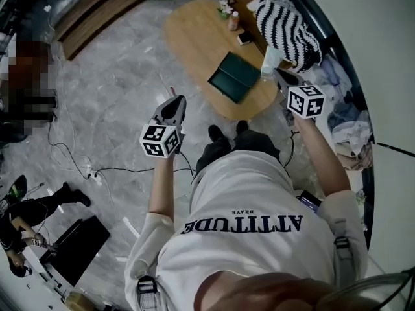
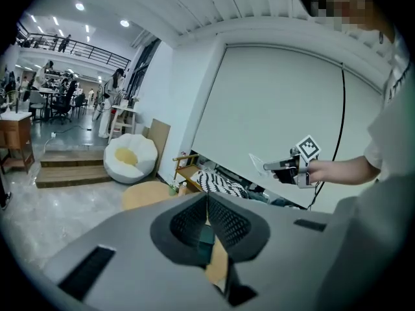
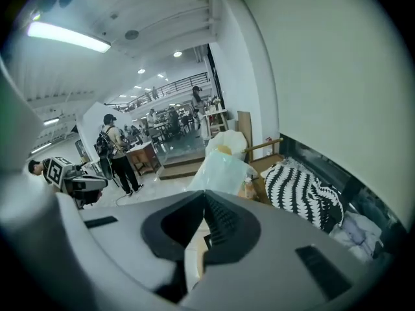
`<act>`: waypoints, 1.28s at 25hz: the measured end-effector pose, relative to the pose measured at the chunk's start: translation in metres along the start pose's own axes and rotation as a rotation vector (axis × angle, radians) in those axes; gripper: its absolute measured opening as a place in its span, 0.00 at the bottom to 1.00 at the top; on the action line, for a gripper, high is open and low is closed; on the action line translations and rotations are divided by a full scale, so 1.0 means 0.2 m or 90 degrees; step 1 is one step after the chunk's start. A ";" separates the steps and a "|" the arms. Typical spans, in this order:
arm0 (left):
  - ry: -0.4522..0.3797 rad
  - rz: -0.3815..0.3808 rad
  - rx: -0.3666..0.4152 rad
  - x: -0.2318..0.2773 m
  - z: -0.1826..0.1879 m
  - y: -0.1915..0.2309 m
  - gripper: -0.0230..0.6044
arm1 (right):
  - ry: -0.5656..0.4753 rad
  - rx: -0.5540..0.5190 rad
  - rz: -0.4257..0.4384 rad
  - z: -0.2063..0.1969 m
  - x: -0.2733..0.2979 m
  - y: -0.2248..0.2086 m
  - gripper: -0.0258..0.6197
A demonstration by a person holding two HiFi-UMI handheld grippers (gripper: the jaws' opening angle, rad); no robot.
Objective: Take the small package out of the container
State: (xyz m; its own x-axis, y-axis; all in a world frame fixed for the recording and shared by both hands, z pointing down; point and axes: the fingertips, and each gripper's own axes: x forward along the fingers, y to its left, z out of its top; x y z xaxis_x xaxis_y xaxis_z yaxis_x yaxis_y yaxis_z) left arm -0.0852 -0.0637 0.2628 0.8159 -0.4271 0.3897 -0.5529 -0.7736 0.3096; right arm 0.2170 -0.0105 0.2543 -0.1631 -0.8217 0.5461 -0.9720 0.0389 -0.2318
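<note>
Container point(image 1: 235, 76) on table point(image 1: 194, 37)

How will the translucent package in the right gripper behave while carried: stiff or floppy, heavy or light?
Likely light and only slightly floppy: the small package looks like thin translucent film, yet it stands up from the shut right gripper without drooping. Its smooth film may be slippery, so an edge pinch could slip.

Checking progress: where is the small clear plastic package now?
The package is at head view's right, in the shut right gripper, above the oval wooden table.
</note>
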 end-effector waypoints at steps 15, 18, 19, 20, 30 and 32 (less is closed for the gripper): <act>-0.055 0.042 0.029 0.05 0.17 -0.47 0.07 | -0.058 0.003 -0.024 0.06 -0.63 -0.43 0.07; -0.077 0.054 0.037 0.03 0.17 -0.59 0.07 | -0.069 -0.024 -0.022 0.05 -0.74 -0.50 0.07; -0.080 0.059 0.038 0.03 0.16 -0.63 0.07 | -0.073 -0.029 -0.020 0.05 -0.77 -0.52 0.07; -0.081 0.065 0.037 0.03 0.16 -0.65 0.07 | -0.077 -0.031 -0.017 0.05 -0.80 -0.54 0.07; -0.072 0.131 0.042 -0.12 0.12 -0.82 0.07 | -0.090 -0.040 0.027 0.00 -0.92 -0.65 0.07; -0.074 0.143 0.039 -0.16 0.10 -0.85 0.07 | -0.094 -0.043 0.033 -0.01 -0.93 -0.65 0.07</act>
State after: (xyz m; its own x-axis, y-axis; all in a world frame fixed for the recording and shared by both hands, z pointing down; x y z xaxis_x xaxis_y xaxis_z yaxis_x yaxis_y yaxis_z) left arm -0.0149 0.0720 0.1805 0.6898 -0.6391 0.3400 -0.7138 -0.6788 0.1723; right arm 0.3742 0.1380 0.1840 -0.1908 -0.8923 0.4091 -0.9730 0.1168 -0.1991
